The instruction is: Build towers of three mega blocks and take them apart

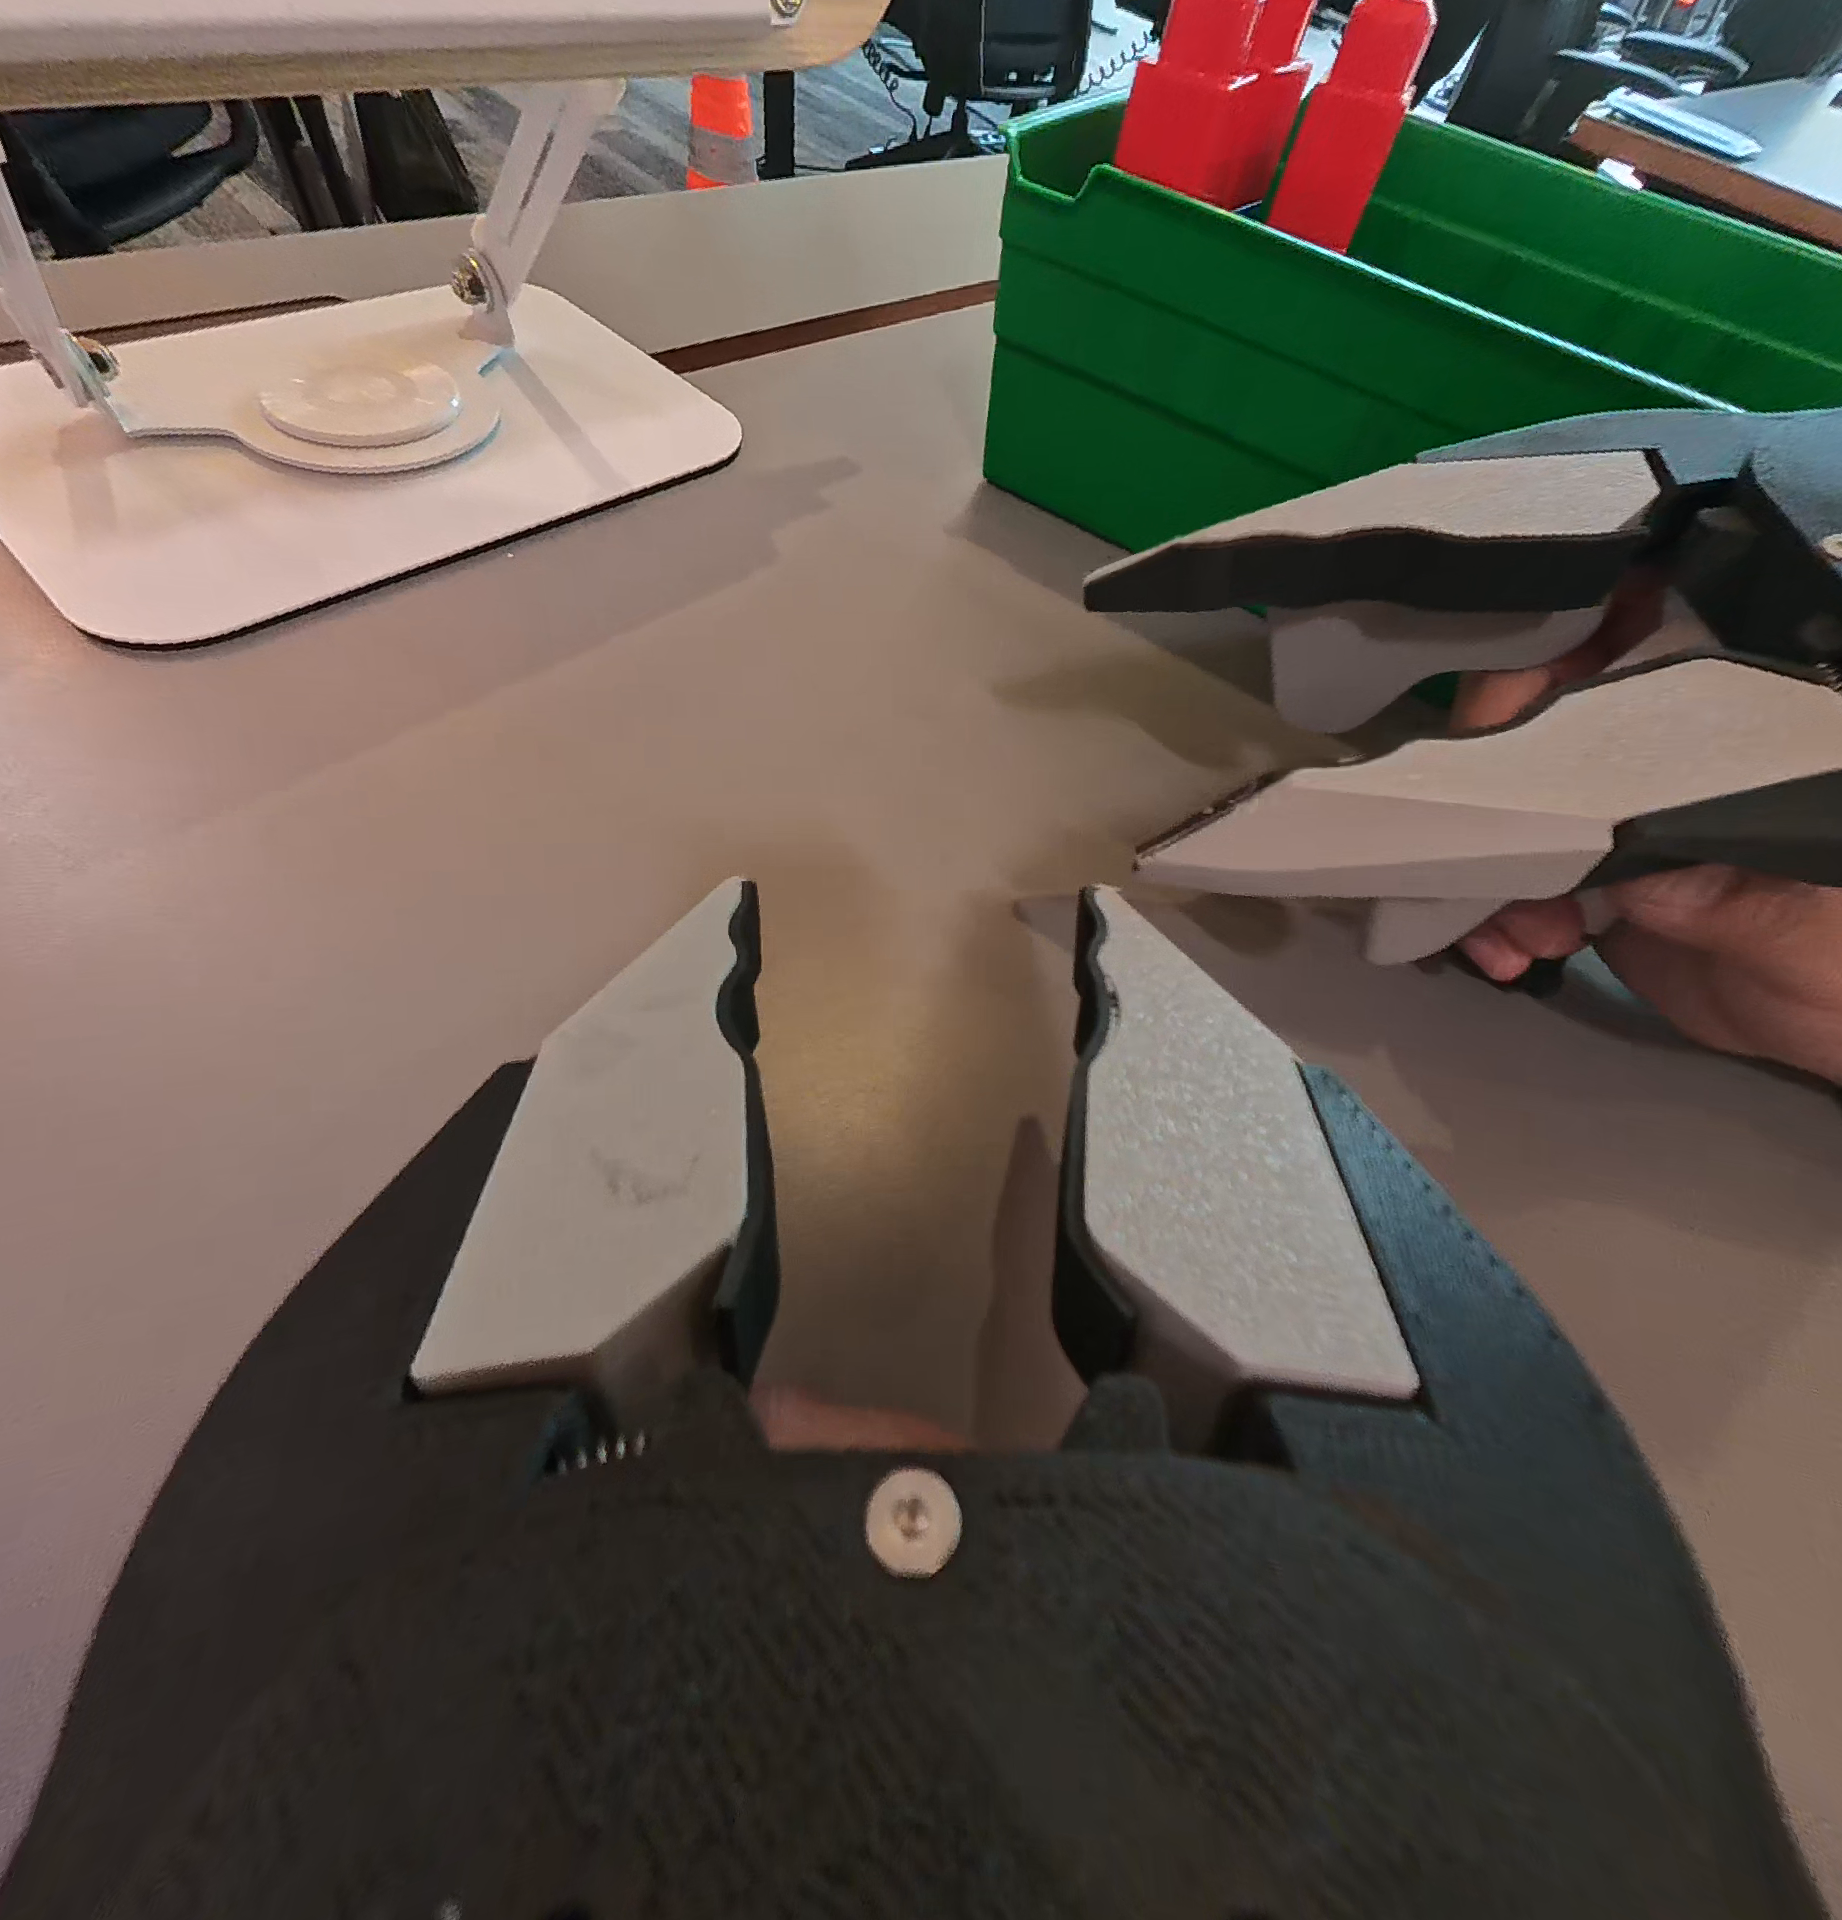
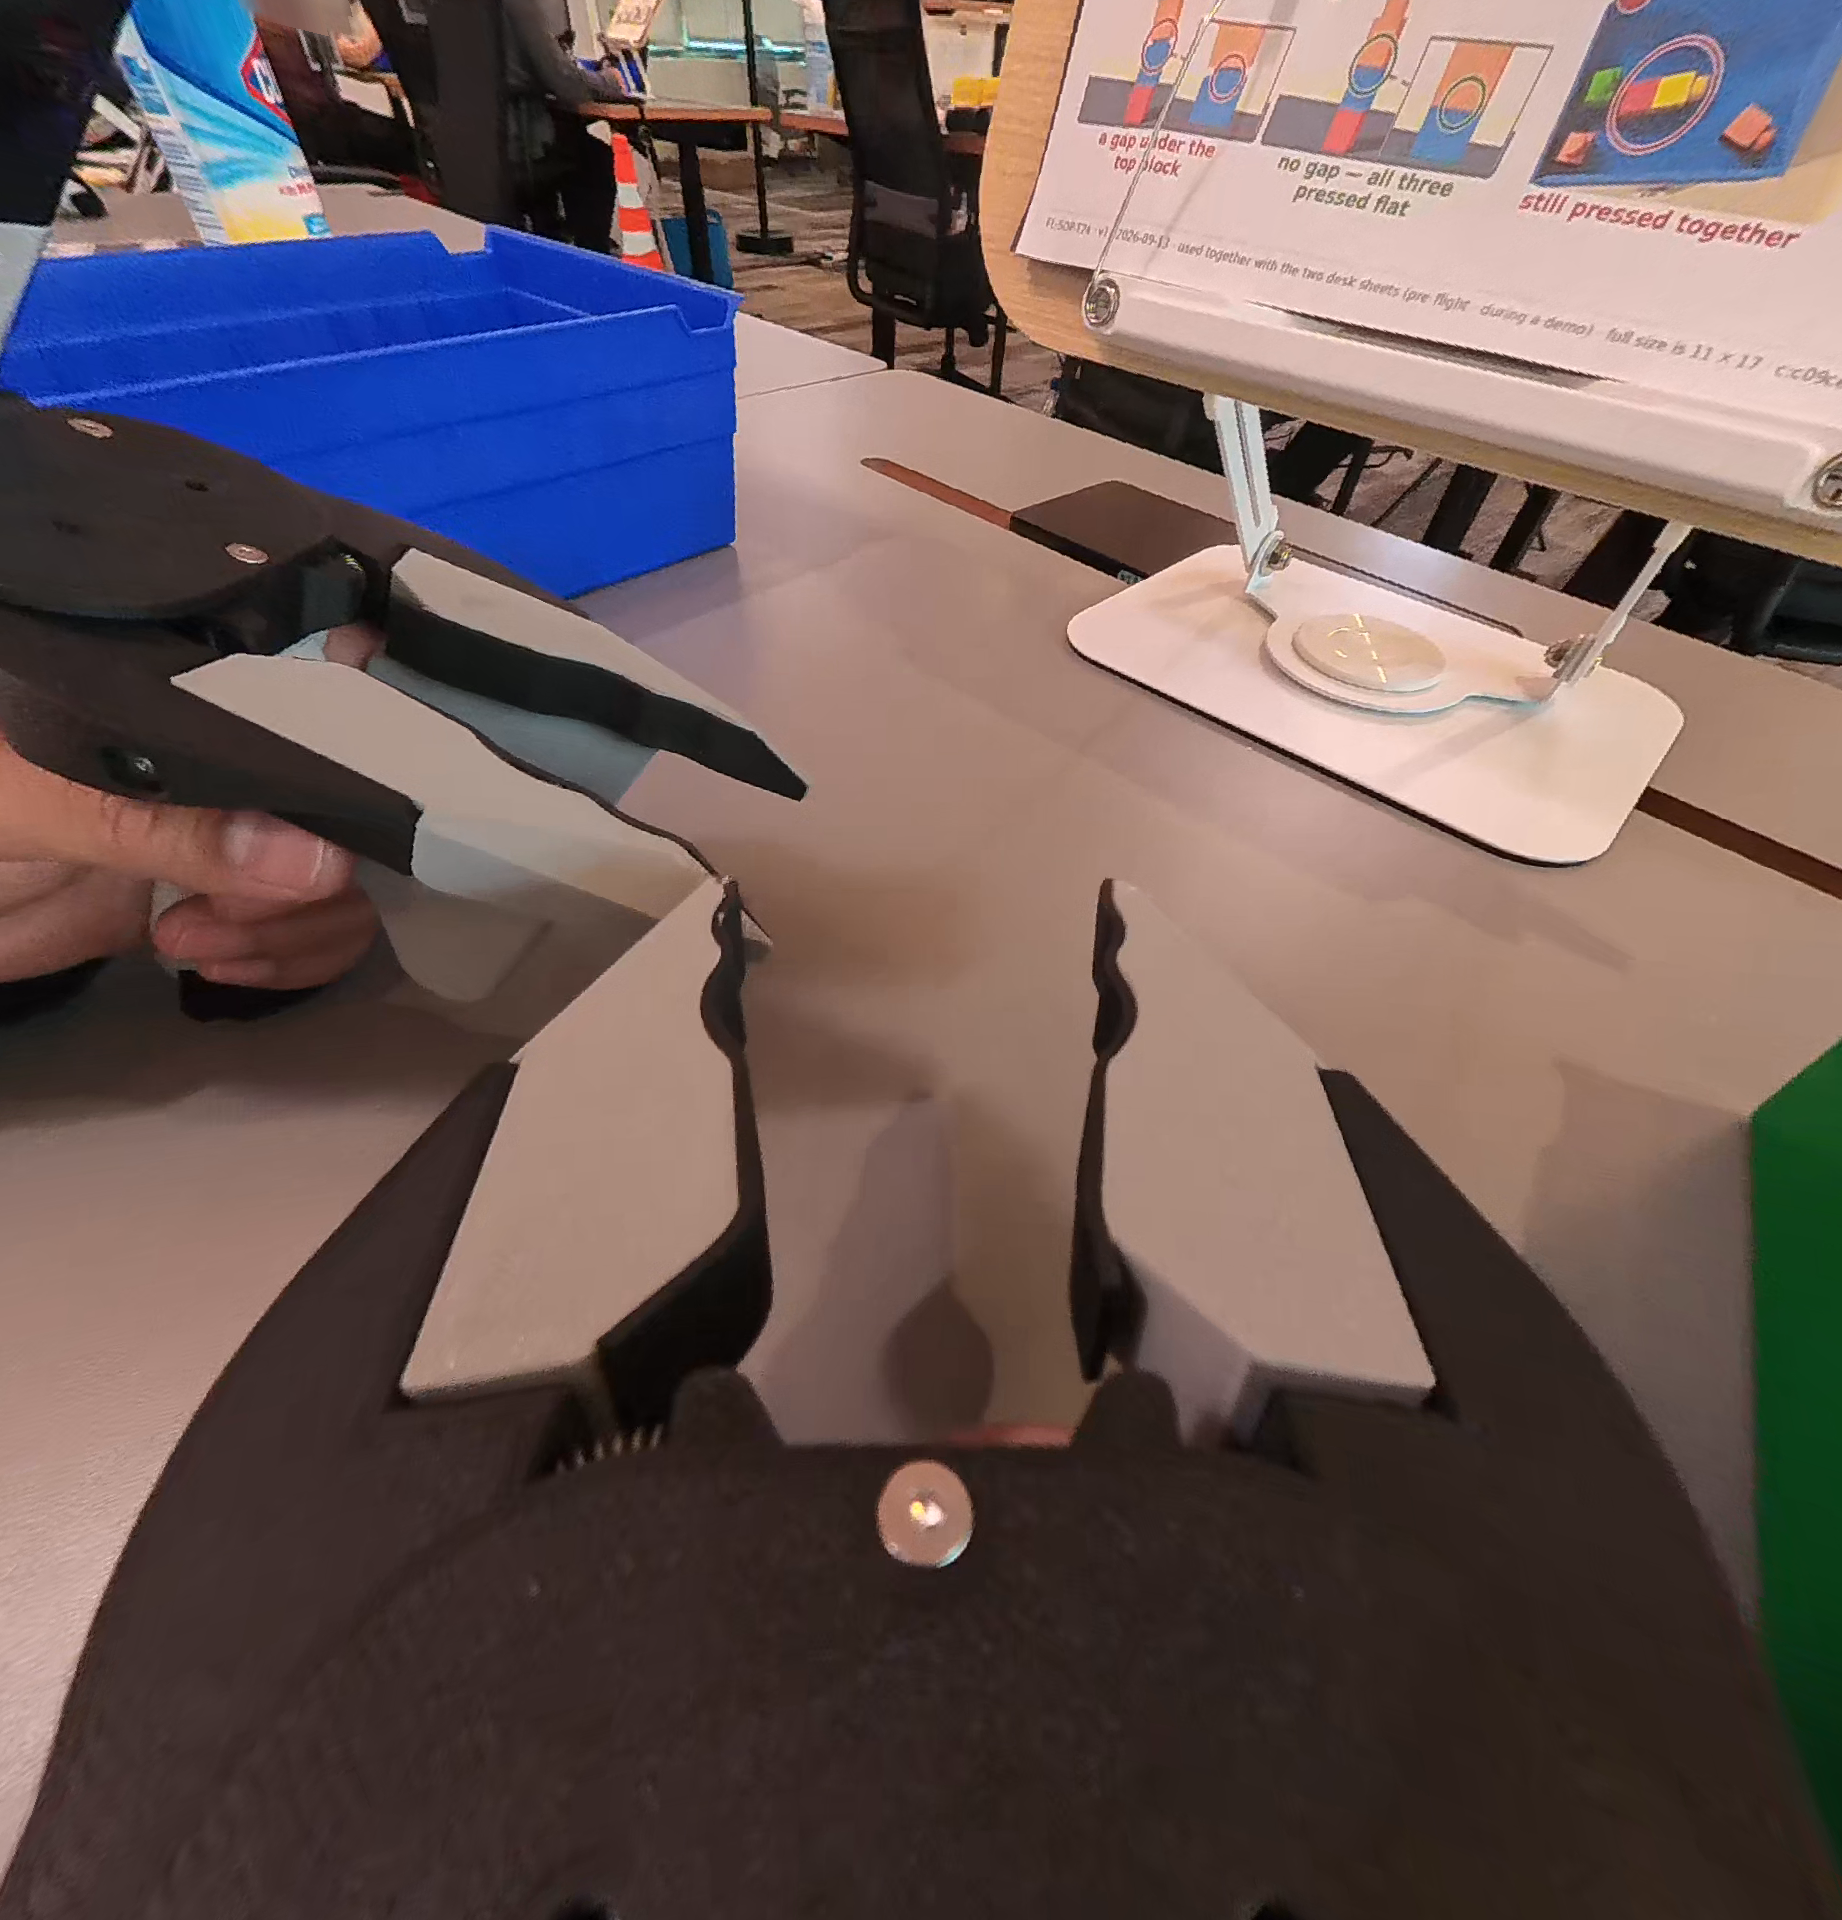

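Left tongs (image 1: pixel 917 914): spread, empty, over bare tabletop (image 1: pixel 481 831). Right tongs (image 2: pixel 917 914): spread, empty. Red mega blocks (image 1: pixel 1260 114): upright in green bin (image 1: pixel 1260 416), ahead-right of left tongs; right tongs judged nearer. Blue bin (image 2: pixel 429 416): contents unseen.

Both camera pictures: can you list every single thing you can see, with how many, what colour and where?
red blocks: at least two, red, standing up in the green bin
green bin: one, green, on the table's right side
blue bin: one, blue, on the table's left side; no blocks show in it
stand: one, white, back of the table, holding a picture sheet
traffic cones: two, orange and white, on the floor behind
table: one, grey, bare in the middle
left tongs: one, grey and black, open, holding nothing
right tongs: one, grey and black, open, holding nothing
hands: two, gripping the tongs' handles
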A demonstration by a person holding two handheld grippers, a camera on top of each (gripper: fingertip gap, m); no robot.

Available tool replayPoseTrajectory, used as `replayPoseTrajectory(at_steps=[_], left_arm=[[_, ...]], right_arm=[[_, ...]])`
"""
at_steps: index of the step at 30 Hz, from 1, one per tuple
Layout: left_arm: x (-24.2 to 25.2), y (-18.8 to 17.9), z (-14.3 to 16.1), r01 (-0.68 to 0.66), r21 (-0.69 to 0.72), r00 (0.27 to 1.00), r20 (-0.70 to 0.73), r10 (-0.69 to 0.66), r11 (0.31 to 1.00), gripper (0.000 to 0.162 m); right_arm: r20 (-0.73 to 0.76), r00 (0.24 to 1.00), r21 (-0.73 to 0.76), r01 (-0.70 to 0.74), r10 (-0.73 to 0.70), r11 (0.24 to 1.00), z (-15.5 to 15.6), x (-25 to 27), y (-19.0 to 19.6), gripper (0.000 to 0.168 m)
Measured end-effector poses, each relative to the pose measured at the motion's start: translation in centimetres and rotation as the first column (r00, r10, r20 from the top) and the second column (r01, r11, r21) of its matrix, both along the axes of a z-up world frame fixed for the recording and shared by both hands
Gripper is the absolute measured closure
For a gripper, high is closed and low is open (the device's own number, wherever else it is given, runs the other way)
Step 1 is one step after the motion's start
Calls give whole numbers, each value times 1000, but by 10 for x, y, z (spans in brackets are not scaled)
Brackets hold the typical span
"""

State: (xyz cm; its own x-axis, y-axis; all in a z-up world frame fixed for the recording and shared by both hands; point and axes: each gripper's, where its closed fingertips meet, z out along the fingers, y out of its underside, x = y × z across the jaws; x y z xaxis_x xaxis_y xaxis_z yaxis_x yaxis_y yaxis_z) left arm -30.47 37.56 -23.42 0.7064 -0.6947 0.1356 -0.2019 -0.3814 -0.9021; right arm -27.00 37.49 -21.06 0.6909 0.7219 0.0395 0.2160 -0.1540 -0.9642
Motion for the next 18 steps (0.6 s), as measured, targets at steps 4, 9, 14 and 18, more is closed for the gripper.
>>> replayPoseTrajectory(at_steps=[4, 9, 14, 18], left_arm=[[-1, 0, 0, -8, 8, 1000, -5, 8, 1000, 104], [-5, 0, 0, -49, 26, 998, -30, 50, 998, 104], [-6, -1, 5, -62, 44, 998, -2, 62, 997, 104], [-2, -5, 4, -32, 10, 999, 22, 32, 999, 102]], right_arm=[[17, 1000, -3, -23, 23, 1000, -2, -4, -2, 102], [-28, 998, -10, -58, 58, 998, 3, -2, -14, 103], [-132, 987, 44, -88, 93, 995, 24, 0, -23, 106], [-124, 986, -12, -116, 114, 993, 13, -6, -25, 106]])
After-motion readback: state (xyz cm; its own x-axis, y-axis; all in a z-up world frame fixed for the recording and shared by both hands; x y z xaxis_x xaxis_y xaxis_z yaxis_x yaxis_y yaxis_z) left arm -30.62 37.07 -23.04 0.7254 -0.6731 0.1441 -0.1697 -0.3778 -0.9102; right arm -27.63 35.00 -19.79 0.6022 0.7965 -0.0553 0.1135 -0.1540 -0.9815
